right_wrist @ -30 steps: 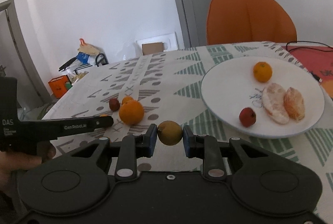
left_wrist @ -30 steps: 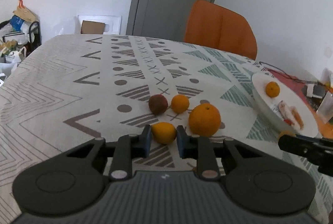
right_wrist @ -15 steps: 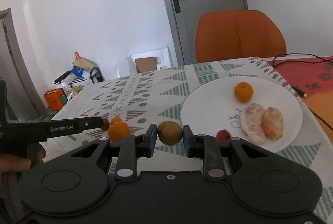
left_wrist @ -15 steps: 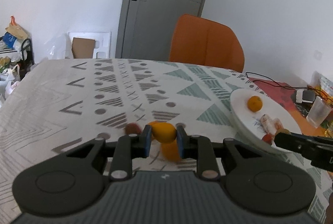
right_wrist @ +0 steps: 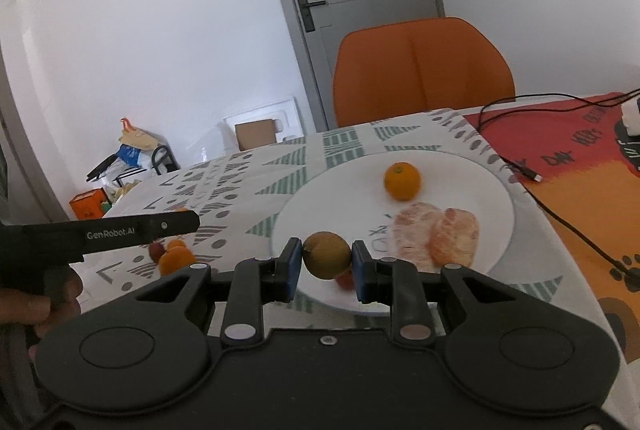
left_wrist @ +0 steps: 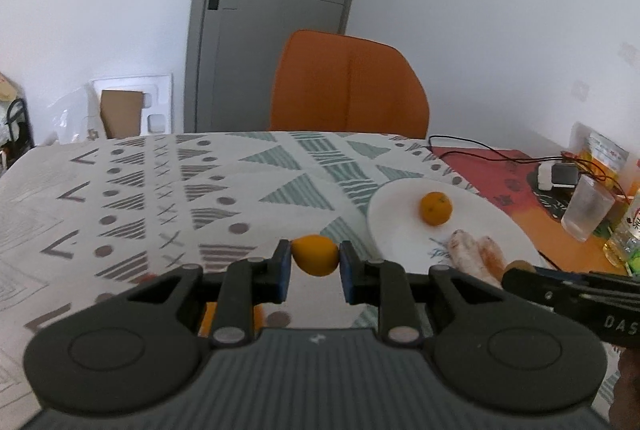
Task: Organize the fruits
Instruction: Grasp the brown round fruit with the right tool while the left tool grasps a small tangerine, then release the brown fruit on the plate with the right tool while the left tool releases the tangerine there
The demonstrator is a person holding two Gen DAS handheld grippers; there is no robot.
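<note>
The left gripper (left_wrist: 315,266) pinches a small yellow-orange citrus (left_wrist: 314,255) at lower centre; the right gripper (right_wrist: 326,267) pinches a brownish-green fruit (right_wrist: 326,255) over the white plate's (right_wrist: 320,226) near rim.

On the bench (right_wrist: 248,186) a plate (right_wrist: 496,214) is set twd. the right side; a whole citrus (right_wrist: 402,181) lies on its far part, two peeled halves (right_wrist: 436,234) nearer, w/ a small fruit (right_wrist: 344,280) at the near rim, partly hidden. A fruit (right_wrist: 326,260) is held betw. the right gripper's (right_wrist: 326,268) fingers above the plate's near-left edge. Left of the plate, a cluster of fruits (right_wrist: 172,254) rests on the bench, prob. three. A small citrus (left_wrist: 315,255) is held in the left gripper (left_wrist: 315,270), left of the plate. A chair (left_wrist: 348,86) stands behind the bench, a cup (left_wrist: 586,208) at far right.
</note>
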